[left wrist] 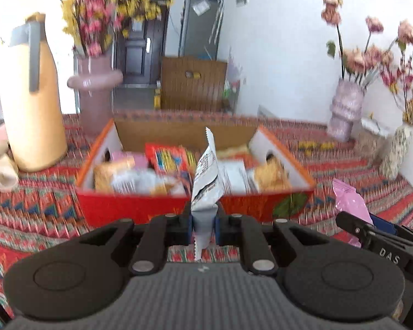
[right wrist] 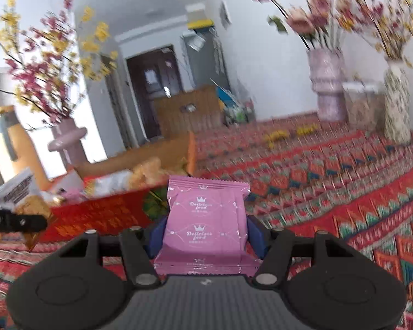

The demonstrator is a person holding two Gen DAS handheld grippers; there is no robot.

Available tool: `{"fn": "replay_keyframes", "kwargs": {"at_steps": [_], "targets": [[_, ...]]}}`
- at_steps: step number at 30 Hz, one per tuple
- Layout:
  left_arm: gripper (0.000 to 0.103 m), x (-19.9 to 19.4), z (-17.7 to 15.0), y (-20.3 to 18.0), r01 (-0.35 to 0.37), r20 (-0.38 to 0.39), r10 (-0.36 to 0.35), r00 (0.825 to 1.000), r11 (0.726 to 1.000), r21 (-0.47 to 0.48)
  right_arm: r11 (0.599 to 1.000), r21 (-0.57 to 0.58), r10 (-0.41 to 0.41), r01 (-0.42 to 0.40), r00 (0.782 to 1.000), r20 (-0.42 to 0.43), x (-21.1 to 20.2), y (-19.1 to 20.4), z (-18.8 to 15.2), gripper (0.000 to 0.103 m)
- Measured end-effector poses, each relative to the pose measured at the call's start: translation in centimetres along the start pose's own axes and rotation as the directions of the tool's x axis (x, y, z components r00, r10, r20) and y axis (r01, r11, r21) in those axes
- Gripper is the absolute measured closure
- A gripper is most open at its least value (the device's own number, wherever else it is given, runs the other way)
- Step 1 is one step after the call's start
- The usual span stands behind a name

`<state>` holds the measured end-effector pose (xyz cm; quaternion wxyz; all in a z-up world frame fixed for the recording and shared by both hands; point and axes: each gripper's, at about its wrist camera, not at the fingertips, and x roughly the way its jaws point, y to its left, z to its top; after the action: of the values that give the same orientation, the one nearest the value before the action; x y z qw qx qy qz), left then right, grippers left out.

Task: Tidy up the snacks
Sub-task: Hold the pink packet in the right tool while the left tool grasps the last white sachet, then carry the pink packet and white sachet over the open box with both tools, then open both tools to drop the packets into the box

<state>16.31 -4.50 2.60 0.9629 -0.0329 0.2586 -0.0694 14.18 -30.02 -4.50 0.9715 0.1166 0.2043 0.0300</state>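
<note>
The left gripper (left wrist: 203, 227) is pressed together on a thin white snack packet (left wrist: 206, 181) with dark print, which stands on its edge between the blue pads and points up toward 12 o'clock. Just behind it sits the red snack box (left wrist: 129, 209), open on top, with white inner walls and an orange rim. Inside lie many snack packs, blurred: a red and blue one (left wrist: 170, 159) near the middle, pale ones (left wrist: 234, 176), and golden ones (left wrist: 272, 177) at the right end.

The right gripper (right wrist: 206, 236) is pinching a pink snack packet (right wrist: 206, 220) printed with a crown and the words "Delicious food"; the jaws stand partly apart because the packet is wide, and the pads press on its two sides. In the left wrist view this same gripper (left wrist: 371, 228) shows at 4 o'clock with the pink packet (left wrist: 349, 200) above it. In the right wrist view the box (right wrist: 96, 214) is at 9 o'clock, and the tip of the left gripper (right wrist: 19, 222) comes in from the left edge, in front of the box.

Around the box, on the patterned red tablecloth (left wrist: 41, 200), stand a yellow thermos jug (left wrist: 33, 93) at 10 o'clock, a pink vase with pink and yellow blossoms (left wrist: 96, 82) at 11 o'clock, and a lilac vase with faded roses (left wrist: 344, 107) at 2 o'clock. A flowered vase (right wrist: 396, 104) and a clear container (right wrist: 363, 104) stand near the lilac one. Small yellow things (right wrist: 305, 129) lie on the cloth; I cannot tell what they are.
</note>
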Motion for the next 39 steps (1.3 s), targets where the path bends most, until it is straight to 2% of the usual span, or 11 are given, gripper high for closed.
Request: {"fn": "replay_keyframes", "kwargs": {"at_steps": [6, 13, 19, 24, 25, 27, 28, 29, 30, 32, 39], "targets": [[0.088, 0.6, 3.5, 0.5, -0.043, 0.077, 0.044, 0.996, 0.999, -0.022, 0.996, -0.078, 0.047, -0.041, 0.996, 0.077, 0.3, 3.2, 4.2, 0.042], [0.088, 4.8, 5.3, 1.6, -0.129, 0.118, 0.136, 0.984, 0.990, -0.063, 0.986, -0.145, 0.097, -0.087, 0.993, 0.062, 6.6, 7.6, 8.2, 0.042], [0.088, 7.9, 4.0, 3.4, -0.155, 0.112, 0.164, 0.980, 0.984, -0.091, 0.987, -0.144, 0.077, -0.069, 0.996, 0.050, 11.3, 8.6, 6.7, 0.042], [0.088, 8.4, 3.7, 4.2, -0.146, 0.099, 0.154, 0.983, 0.985, -0.088, 0.986, -0.159, 0.063, -0.058, 0.998, 0.027, 12.0, 8.6, 6.2, 0.042], [0.085, 8.2, 3.7, 4.4, -0.145, 0.101, 0.155, 0.983, 0.985, -0.094, 0.985, -0.162, 0.065, -0.061, 0.998, 0.024, 11.9, 8.7, 6.2, 0.042], [0.061, 7.8, 3.6, 4.5, -0.152, 0.115, 0.164, 0.980, 0.983, -0.107, 0.984, -0.165, 0.069, -0.066, 0.997, 0.014, 12.1, 8.7, 6.0, 0.042], [0.036, 7.6, 3.6, 4.6, -0.160, 0.128, 0.175, 0.976, 0.980, -0.117, 0.984, -0.165, 0.068, -0.065, 0.998, 0.011, 12.1, 8.7, 5.9, 0.041], [0.017, 7.2, 3.6, 4.7, -0.178, 0.144, 0.196, 0.970, 0.975, -0.129, 0.985, -0.163, 0.065, -0.062, 0.998, 0.012, 12.0, 8.6, 5.9, 0.036], [0.012, 6.9, 3.5, 4.8, -0.193, 0.165, 0.215, 0.963, 0.971, -0.139, 0.985, -0.159, 0.065, -0.062, 0.998, 0.014, 11.9, 8.6, 5.9, 0.030], [0.001, 6.3, 3.6, 4.9, -0.210, 0.183, 0.237, 0.954, 0.965, -0.157, 0.988, -0.144, 0.066, -0.060, 0.997, 0.034, 11.5, 8.3, 6.0, 0.000], [0.000, 4.5, 4.1, 4.3, -0.238, 0.221, 0.272, 0.936, 0.956, -0.172, 0.991, -0.120, 0.067, -0.058, 0.995, 0.072, 10.6, 7.7, 6.2, 0.000]]}}
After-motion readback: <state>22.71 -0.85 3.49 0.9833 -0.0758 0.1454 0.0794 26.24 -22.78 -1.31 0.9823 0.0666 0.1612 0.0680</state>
